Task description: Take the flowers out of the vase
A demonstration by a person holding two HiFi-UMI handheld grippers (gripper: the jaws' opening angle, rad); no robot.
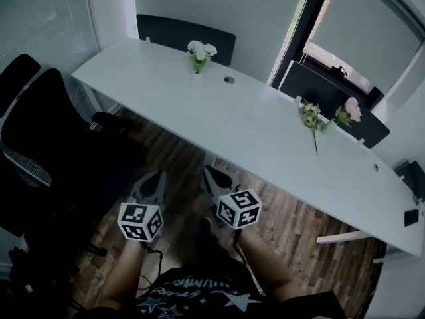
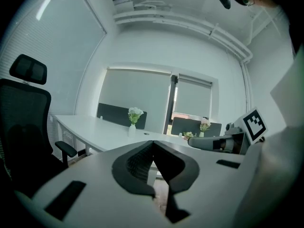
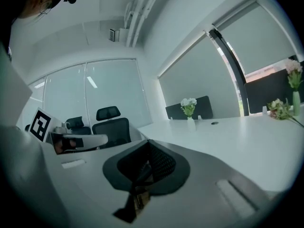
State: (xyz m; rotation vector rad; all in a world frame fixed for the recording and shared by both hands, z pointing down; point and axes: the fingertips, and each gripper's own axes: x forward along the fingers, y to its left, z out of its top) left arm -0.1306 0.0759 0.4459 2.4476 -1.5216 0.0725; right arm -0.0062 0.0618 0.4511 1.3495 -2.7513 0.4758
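Left tool (image 1: 158,176) and right tool (image 1: 211,172), both clenched on nothing, before the bench's (image 1: 252,128) near edge.
White flowers (image 1: 201,48) in a vase (image 1: 197,65) at the far edge; pink flowers (image 1: 350,109) toward the right end.

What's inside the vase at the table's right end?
A pink flower stands in the vase; whether other stems or water are inside is too small to tell.

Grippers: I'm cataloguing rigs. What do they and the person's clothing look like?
The left gripper and right gripper are pale grey, tapered, with dark ribbed pads; each carries a white cube of black square markers. The person wears a dark star-printed top.
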